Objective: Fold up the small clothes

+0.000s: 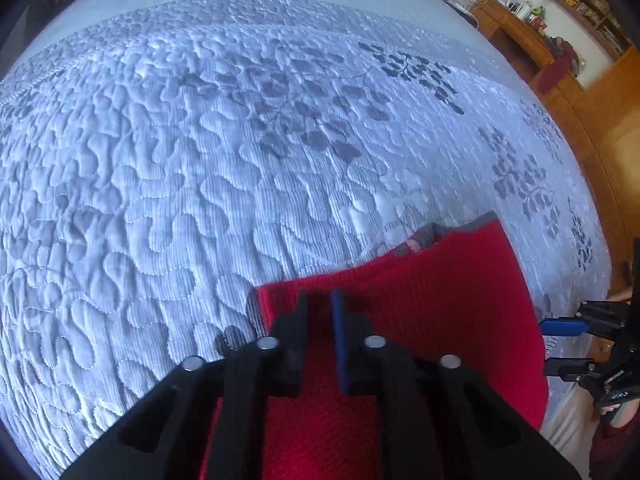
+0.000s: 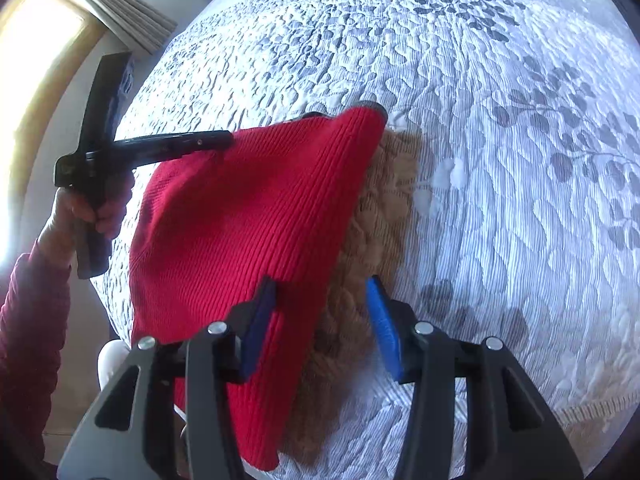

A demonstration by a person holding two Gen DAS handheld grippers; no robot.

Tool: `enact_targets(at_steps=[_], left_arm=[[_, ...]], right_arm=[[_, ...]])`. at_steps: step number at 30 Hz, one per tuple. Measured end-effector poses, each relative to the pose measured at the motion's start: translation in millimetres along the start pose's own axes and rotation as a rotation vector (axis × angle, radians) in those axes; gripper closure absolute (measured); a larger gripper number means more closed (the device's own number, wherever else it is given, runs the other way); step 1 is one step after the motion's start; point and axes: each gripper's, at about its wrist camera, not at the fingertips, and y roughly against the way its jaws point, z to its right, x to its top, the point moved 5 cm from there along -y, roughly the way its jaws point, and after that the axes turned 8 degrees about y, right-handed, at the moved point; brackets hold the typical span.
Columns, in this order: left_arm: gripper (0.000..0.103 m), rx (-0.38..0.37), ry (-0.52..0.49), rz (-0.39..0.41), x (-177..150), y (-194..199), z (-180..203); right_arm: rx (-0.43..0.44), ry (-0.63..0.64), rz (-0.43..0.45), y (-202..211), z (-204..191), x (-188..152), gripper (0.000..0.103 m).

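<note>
Right gripper (image 2: 320, 320), bottom centre of its view: jaws apart, straddling the edge where the red knit garment (image 2: 248, 216) overlies a tan fuzzy cloth (image 2: 376, 216); pads not pressing. Left gripper (image 1: 320, 320), bottom centre of its own view: closed on the red garment's edge. Both cloths lie on the quilted bedspread (image 2: 500, 200). Upper right of the left view: wooden shelves (image 1: 560, 20).

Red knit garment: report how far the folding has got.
Done: the red knit garment already lies doubled over on the quilted bedspread, with a tan fleecy piece showing beneath its edge. In hand: the left gripper is shut on its edge; the right gripper is open above it. Left: release, smooth flat, any further folds.
</note>
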Motion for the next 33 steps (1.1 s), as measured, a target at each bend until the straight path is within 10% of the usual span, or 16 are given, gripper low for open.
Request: enact_targets(at_steps=[10, 14, 17, 19, 33], left_arm=[[0.103, 0.208, 0.105, 0.078, -2, 2, -50], [0.102, 0.15, 0.141, 0.105, -10, 15, -55], [0.077, 0.112, 0.18, 0.111, -19, 34, -56], [0.038, 0.109, 0.201, 0.109, -29, 50, -55], [0.027, 0.037, 0.288, -0.006, -129, 58, -37]], right_arm=[[-0.023, -0.006, -0.006, -2, 2, 2, 0.056], [-0.021, -0.014, -0.004, -2, 3, 3, 0.056], [-0.036, -0.019, -0.006, 4, 3, 1, 0.056], [-0.059, -0.002, -0.002, 9, -1, 1, 0.056], [-0.085, -0.001, -0.039, 2, -26, -8, 0.043]])
